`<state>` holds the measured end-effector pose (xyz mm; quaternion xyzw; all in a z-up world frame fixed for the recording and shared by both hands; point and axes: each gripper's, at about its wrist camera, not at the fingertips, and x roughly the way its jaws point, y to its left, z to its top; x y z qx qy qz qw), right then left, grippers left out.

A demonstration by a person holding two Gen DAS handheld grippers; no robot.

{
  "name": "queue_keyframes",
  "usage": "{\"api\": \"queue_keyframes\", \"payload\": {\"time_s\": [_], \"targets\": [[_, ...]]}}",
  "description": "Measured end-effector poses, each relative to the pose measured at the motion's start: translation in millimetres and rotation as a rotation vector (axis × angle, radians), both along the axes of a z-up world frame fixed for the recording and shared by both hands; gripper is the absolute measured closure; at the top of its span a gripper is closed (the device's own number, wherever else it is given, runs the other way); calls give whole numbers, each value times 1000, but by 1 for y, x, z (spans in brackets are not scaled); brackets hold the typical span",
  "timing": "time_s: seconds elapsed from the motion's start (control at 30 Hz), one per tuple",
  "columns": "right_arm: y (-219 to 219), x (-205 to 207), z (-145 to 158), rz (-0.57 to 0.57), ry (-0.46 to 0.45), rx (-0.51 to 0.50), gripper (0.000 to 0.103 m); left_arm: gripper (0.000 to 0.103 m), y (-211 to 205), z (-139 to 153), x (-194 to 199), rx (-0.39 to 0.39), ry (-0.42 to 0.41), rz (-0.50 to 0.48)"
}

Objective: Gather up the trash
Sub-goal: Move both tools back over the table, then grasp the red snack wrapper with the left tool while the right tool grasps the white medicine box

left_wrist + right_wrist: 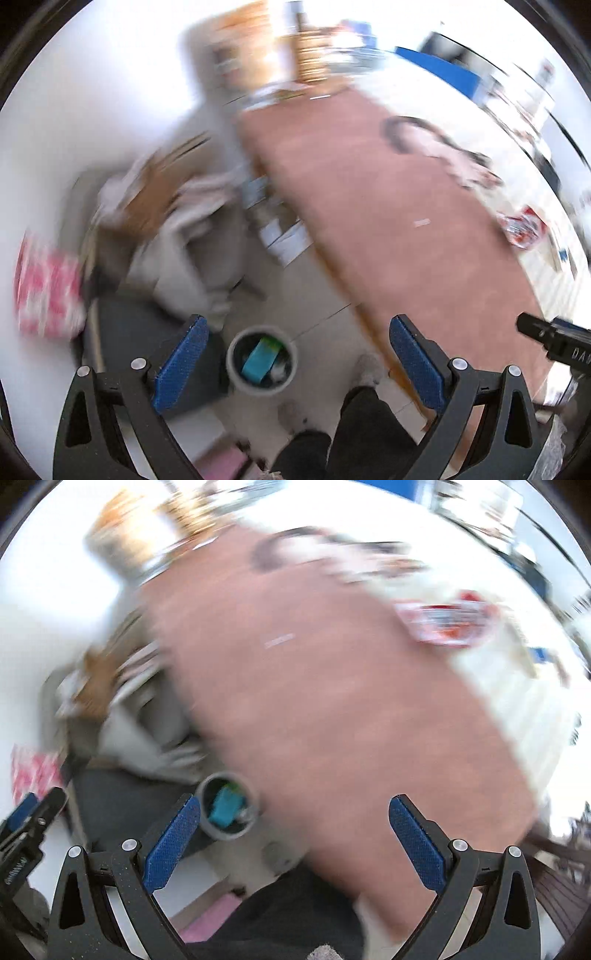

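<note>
A grey round trash bin (261,362) stands on the floor beside the brown table (388,221), holding a turquoise item (258,360) and other scraps. My left gripper (297,365) is open and empty, high above the bin. My right gripper (293,843) is open and empty, above the table's near edge (332,720); the bin (227,810) lies below its left finger. A red and white wrapper (522,227) lies at the table's right side, also in the right wrist view (448,622). A small pale scrap (422,222) lies mid-table. Both views are motion blurred.
A dark looped cable with pale clutter (439,147) lies at the table's far right. A chair with cardboard and cloth (159,206) stands left of the table. A pink and white bag (46,288) is at far left. The person's legs and feet (364,402) stand by the bin.
</note>
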<state>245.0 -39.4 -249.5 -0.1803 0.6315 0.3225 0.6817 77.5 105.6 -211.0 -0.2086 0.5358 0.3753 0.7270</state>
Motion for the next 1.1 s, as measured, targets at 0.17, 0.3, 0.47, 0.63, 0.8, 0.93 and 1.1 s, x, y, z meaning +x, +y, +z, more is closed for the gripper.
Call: {"api": "queue_keyframes", "payload": {"time_s": [0.17, 0.3, 0.47, 0.63, 0.8, 0.93, 1.1], "targets": [[-68, 162, -18, -168, -66, -116, 0, 2, -30, -22, 186, 3, 42, -335], [-105, 260, -49, -233, -83, -201, 0, 2, -68, -56, 299, -25, 93, -564], [-119, 345, -96, -246, -46, -253, 0, 2, -109, -113, 388, -138, 204, -815], [-100, 392, -141, -187, -9, -255, 0, 2, -129, -161, 425, -206, 321, -964], [-103, 404, -147, -213, -3, -216, 10, 4, -133, -193, 438, -242, 411, -1044], [-137, 400, -147, -347, 73, -238, 11, 7, -128, -196, 443, -262, 386, -1002], [-170, 383, -144, -478, 182, -219, 11, 15, -110, -186, 442, -344, 294, -763]]}}
